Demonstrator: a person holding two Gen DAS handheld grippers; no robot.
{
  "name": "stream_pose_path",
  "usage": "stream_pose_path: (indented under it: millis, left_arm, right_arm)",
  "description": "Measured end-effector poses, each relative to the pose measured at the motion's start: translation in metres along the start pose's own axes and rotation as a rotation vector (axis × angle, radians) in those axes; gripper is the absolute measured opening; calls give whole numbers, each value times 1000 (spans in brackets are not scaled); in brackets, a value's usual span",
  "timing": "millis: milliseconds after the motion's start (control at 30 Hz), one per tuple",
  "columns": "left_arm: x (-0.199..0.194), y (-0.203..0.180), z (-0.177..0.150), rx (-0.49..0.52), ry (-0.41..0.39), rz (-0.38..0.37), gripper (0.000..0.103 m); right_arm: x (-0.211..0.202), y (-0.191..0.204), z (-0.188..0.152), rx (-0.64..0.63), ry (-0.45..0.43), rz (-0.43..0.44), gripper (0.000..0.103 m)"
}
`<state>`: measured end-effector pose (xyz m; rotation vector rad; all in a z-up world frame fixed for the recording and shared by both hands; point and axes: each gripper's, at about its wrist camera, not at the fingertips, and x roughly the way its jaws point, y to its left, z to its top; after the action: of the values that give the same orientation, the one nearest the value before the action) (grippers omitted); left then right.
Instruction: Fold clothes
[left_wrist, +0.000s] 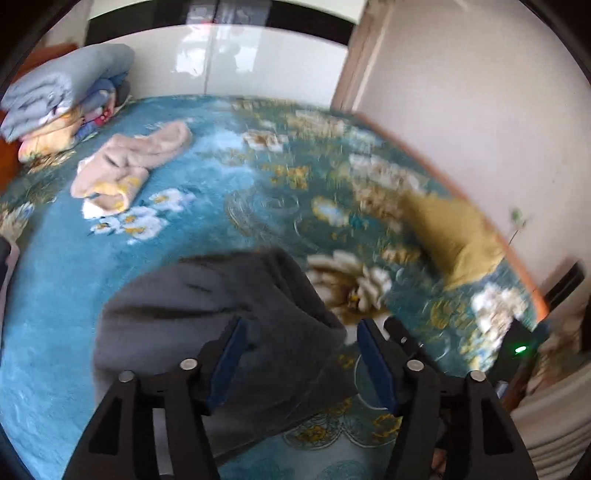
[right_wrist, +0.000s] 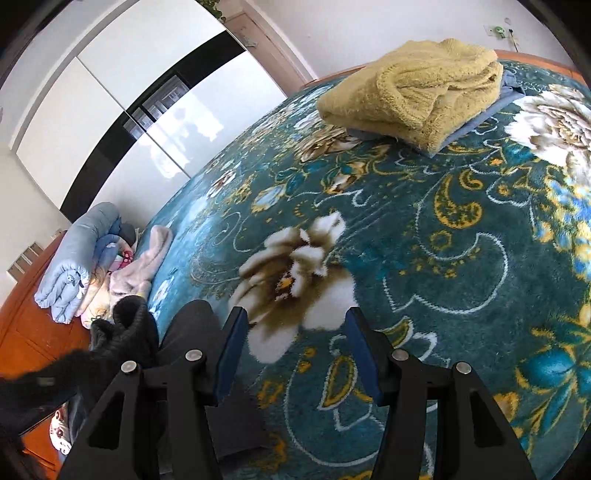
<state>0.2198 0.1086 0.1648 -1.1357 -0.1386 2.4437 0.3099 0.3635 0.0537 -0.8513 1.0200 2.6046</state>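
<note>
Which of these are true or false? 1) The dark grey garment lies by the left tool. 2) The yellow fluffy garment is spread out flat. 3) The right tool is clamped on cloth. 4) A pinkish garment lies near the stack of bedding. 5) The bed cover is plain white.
1) True: the dark grey garment lies on the bed between and ahead of the open left tool.
2) False: the yellow fluffy garment is folded into a pile.
3) False: the right tool is open, with only the bed cover between its fingers.
4) True: the pinkish garment lies beside the stack of bedding.
5) False: it is teal with flowers.
</note>
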Motion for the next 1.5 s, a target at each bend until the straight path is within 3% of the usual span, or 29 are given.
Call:
stream_pose_path:
  millis: [100,200,267,333,433,533,667,800,900,967,1033,1133,1233,1333,1367,1500]
  left_arm:
    - [-9,42,-9,-56,-27,178,76]
    - [-18,84,-17,-112,-52,354,76]
    - [-6,105,-36,-140,7,385,76]
    - [8,112,-54,-137,64,395,76]
    - [19,103,-71,-111,89,369,74]
    - [23,79,-80,2,65,373,74]
    - [22,75,-83,5,58,308,72]
    - [19,86,-85,-21,66,234,72]
    - [16,93,-85,-22,68,189,72]
    - [6,102,-82,-59,45,121,72]
    - [-7,117,-79,-117,4,48,72]
    - [-14,135,-76,-163,-17,64,73]
    - [-3,149,-82,-222,34,43,73]
    - [7,147,-89,-252,70,-40,72]
    - [8,142,-89,-247,66,-51,72]
    - [3,121,-82,-187,25,-75,72]
  right_arm:
    - [-7,7,0,-19,-31,64,57]
    - [-23,20,0,-40,-64,217,57]
    - [-29,34,-1,-79,-44,328,57]
    - [-26,54,-3,-161,9,373,57]
    - [-21,85,-8,-289,92,432,57]
    - [-8,106,-15,-423,170,405,57]
    - [11,116,-24,-553,258,331,57]
    - [41,112,-17,-538,356,309,57]
    - [65,110,-8,-450,456,411,58]
    - [75,111,-8,-424,500,426,67]
    - [80,112,-9,-415,525,431,69]
    - [77,113,-11,-408,524,427,69]
    - [69,117,-11,-410,522,409,57]
    - [59,120,-6,-398,516,428,29]
    - [53,121,-2,-394,514,447,24]
    - [30,121,14,-389,492,491,23]
